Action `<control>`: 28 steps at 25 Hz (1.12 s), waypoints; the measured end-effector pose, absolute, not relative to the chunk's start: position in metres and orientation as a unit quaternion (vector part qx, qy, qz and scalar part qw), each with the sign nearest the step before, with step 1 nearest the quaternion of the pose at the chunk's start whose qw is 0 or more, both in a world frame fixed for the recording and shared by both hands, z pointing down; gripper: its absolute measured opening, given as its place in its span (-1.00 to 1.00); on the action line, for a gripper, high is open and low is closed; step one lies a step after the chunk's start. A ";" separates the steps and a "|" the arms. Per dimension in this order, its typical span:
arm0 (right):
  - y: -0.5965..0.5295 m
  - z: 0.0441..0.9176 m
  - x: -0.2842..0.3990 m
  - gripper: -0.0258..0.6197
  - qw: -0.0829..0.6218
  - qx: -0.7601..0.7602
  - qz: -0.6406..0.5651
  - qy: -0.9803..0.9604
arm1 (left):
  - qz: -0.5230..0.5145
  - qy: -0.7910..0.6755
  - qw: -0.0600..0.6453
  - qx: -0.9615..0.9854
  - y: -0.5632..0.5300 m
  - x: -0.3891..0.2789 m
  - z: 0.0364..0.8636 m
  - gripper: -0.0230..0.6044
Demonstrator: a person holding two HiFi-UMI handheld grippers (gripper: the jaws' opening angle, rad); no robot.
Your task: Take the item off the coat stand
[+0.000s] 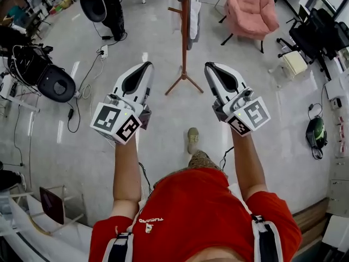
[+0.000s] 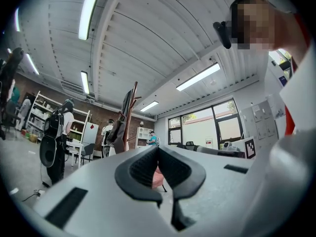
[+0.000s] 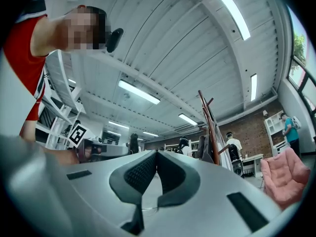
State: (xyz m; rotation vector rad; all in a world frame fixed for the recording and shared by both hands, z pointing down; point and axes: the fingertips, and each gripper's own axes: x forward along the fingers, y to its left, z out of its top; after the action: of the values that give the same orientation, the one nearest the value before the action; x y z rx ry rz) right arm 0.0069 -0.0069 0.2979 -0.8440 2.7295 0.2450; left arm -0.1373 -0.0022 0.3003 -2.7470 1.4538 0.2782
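A wooden coat stand (image 1: 184,42) rises from the floor straight ahead, with dark and white garments (image 1: 192,7) hanging near its top. My left gripper (image 1: 148,65) and right gripper (image 1: 209,66) are held side by side in front of the stand, well short of it. Each one is shut with nothing between its pads. In the left gripper view the stand (image 2: 130,116) appears beyond the closed left gripper (image 2: 158,148), with a dark item (image 2: 117,128) hanging on it. The right gripper view shows the stand (image 3: 209,125) to the right of the closed right gripper (image 3: 156,153).
A pink armchair (image 1: 252,7) stands at the back right. Black office chairs (image 1: 319,31) and a white box (image 1: 295,62) are further right. Round black devices (image 1: 56,84) and cables lie on the floor at left. People (image 2: 60,132) stand in the background.
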 end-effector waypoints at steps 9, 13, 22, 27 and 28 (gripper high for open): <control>-0.154 0.288 0.009 -0.84 0.142 -0.266 0.086 0.950 | 0.082 0.495 0.024 -0.865 -0.152 -0.142 0.286 -0.89; -0.212 0.283 0.009 -0.84 0.145 -0.256 0.083 0.952 | 0.085 0.512 0.027 -0.855 -0.216 -0.151 0.274 -0.89; -0.290 0.279 0.002 -0.84 0.140 -0.253 0.086 0.953 | 0.071 0.518 0.044 -0.851 -0.333 -0.171 0.244 -0.73; -0.314 0.276 -0.005 -0.84 0.133 -0.270 0.094 0.949 | 0.056 0.505 0.053 -0.860 -0.386 -0.179 0.229 -0.44; -0.319 0.274 -0.007 -0.84 0.132 -0.274 0.096 0.948 | 0.054 0.502 0.053 -0.862 -0.396 -0.180 0.227 -0.39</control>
State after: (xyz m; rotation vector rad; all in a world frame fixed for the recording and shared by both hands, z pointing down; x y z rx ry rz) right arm -0.0074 -0.3188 0.2745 -0.7958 2.7497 0.2783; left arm -0.1801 -0.3962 0.2271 -2.6193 1.5243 0.1650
